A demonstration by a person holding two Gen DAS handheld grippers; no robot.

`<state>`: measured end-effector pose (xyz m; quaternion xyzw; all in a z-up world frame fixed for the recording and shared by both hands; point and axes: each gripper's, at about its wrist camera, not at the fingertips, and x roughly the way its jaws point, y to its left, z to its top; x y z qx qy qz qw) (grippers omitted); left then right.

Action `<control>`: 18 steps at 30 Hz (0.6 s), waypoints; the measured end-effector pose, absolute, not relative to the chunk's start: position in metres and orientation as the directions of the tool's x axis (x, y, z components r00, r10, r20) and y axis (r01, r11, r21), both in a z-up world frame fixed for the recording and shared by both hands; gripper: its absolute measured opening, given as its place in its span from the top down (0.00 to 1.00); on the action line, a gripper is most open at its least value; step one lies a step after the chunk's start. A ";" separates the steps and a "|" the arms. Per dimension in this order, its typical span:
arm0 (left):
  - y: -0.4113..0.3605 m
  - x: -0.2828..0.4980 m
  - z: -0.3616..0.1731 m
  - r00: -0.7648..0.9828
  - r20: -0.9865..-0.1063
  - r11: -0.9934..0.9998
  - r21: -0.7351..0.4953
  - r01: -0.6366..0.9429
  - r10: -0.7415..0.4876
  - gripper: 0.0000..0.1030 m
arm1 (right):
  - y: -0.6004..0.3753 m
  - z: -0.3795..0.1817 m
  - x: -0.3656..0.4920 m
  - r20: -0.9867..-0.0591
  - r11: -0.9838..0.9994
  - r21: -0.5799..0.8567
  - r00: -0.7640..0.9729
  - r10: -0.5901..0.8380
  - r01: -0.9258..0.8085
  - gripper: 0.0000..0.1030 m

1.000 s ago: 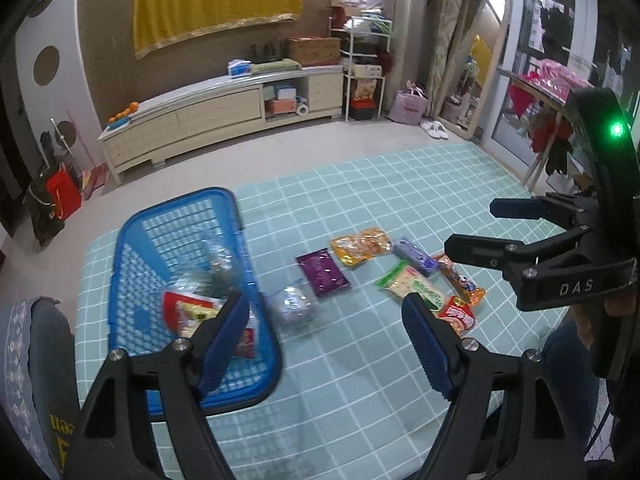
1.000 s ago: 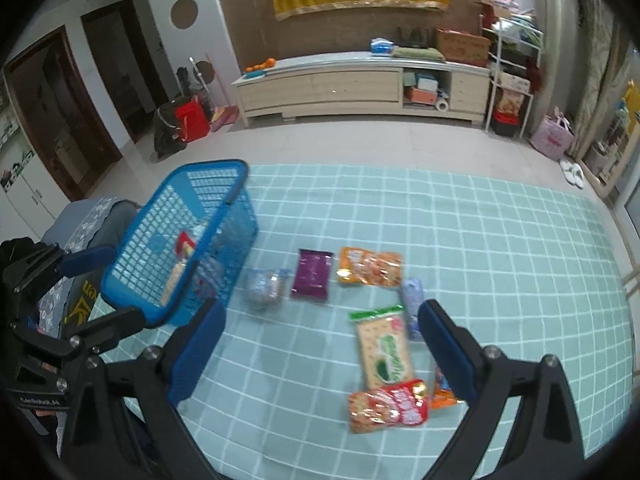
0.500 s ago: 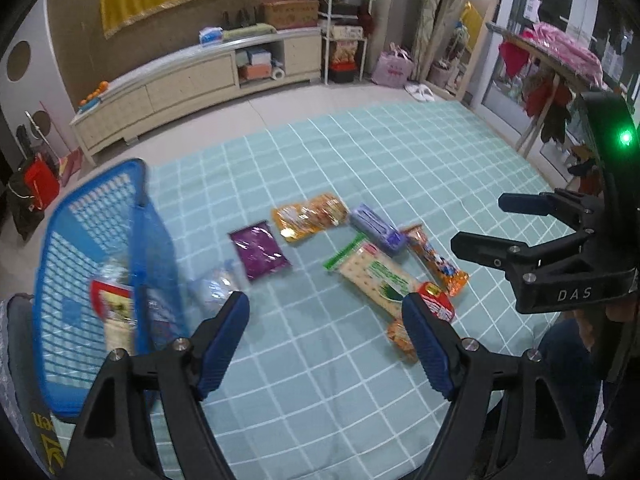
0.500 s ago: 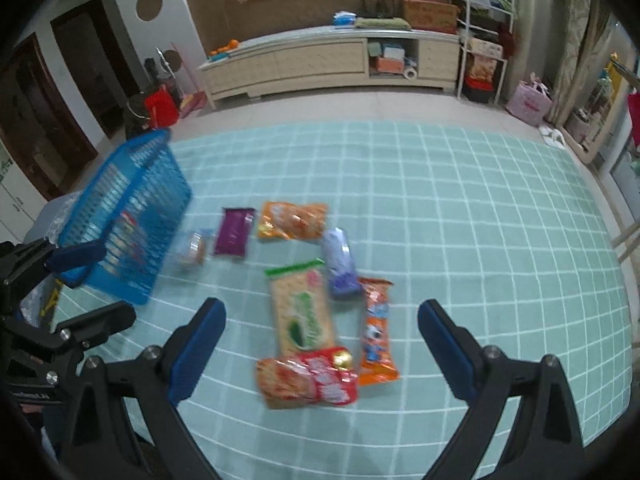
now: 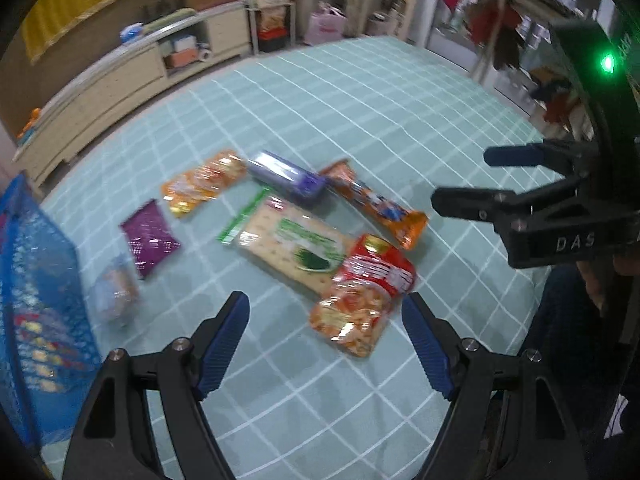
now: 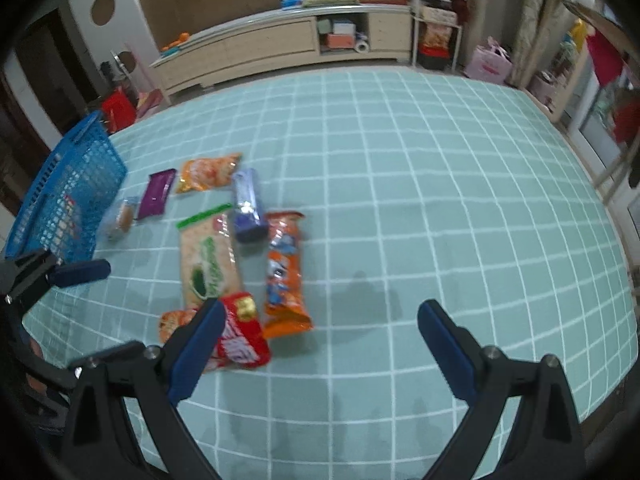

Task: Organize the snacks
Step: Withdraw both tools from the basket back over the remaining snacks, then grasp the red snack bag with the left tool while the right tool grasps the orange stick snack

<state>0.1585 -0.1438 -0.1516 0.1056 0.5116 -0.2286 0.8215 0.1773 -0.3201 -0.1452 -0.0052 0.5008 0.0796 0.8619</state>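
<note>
1. Green checked cloth covers the work surface; a long pale cabinet stands against the far wall.
2. Snacks lie in a loose group on the cloth, left of centre in the right wrist view. A red packet lies nearest; its top edge overlaps the flat cracker pack with the green label.
3. A long orange packet lies just beside the cracker pack, and a purple-blue pack lies at the far ends of both.
4. Farther off lie an orange bag, a dark purple sachet and a small clear-wrapped item, blurred.
5. A blue basket stands at the cloth's left edge, near the clear-wrapped item; packets show through its mesh.
6. Left gripper: fingers spread wide, empty, above the cloth, the red packet between the tips in this view.
7. Right gripper: fingers spread wide, empty; its left finger hides part of the red packet in this view.
</note>
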 end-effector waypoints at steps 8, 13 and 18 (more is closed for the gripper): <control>-0.183 0.161 -0.182 0.312 -0.926 0.808 0.013 0.588 -0.212 0.25 | -0.338 -0.161 0.170 -0.879 0.997 0.045 0.471 0.070 -0.063 0.04; -0.194 0.165 -0.190 0.298 -0.934 0.779 0.035 0.626 -0.197 0.25 | -0.350 -0.162 0.169 -0.877 0.998 0.068 0.477 0.063 -0.009 0.04; -0.202 0.165 -0.202 0.287 -0.943 0.759 0.064 0.648 -0.166 0.31 | -0.353 -0.162 0.169 -0.870 0.998 0.068 0.490 0.052 0.015 0.04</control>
